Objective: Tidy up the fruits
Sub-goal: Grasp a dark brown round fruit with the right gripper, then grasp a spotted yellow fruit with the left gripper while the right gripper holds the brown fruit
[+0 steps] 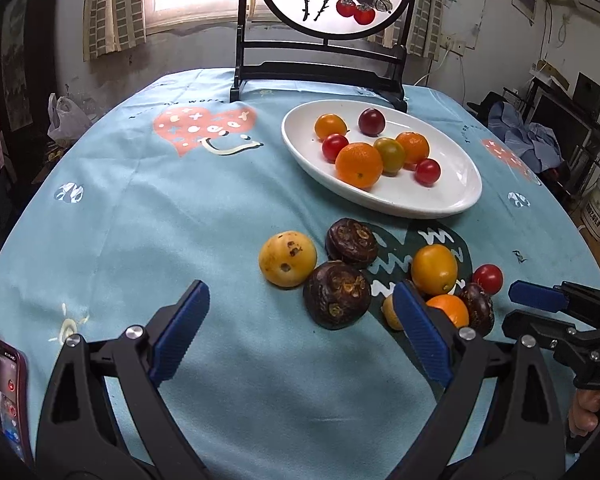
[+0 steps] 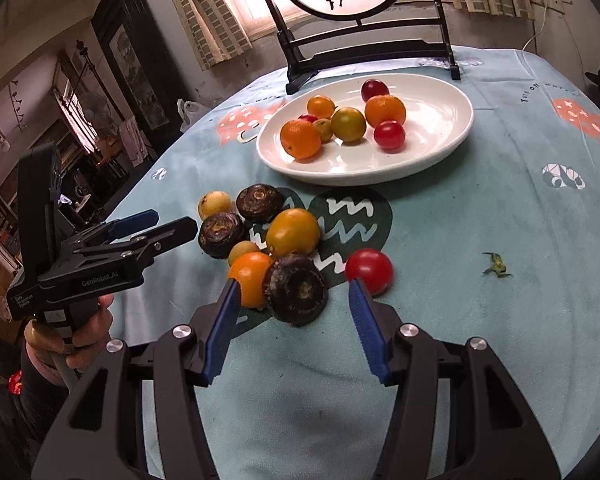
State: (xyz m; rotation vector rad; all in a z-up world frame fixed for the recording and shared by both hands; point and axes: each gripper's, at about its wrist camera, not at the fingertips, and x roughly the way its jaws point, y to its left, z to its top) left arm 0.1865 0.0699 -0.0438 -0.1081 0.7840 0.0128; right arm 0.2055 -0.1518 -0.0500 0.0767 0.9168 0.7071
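Observation:
A white oval plate (image 1: 380,205) (image 2: 340,176) holds several oranges and cherry tomatoes. In front of it on the blue cloth lies a loose pile: a spotted yellow fruit (image 1: 287,259), dark water chestnuts (image 1: 336,294) (image 2: 296,290), a yellow tomato (image 1: 434,269) (image 2: 293,232), a small orange (image 2: 250,278) and a red cherry tomato (image 1: 487,279) (image 2: 369,271). My left gripper (image 1: 300,286) (image 2: 172,221) stands wide open just short of a chestnut. My right gripper (image 2: 294,286) (image 1: 520,310) is open with its tips either side of another chestnut, pads apart from it.
A round painted screen on a black stand (image 1: 320,76) rises behind the plate. A green stem scrap (image 2: 496,267) lies right of the pile. A phone (image 1: 4,392) shows at the lower left. The table's edge curves away on both sides.

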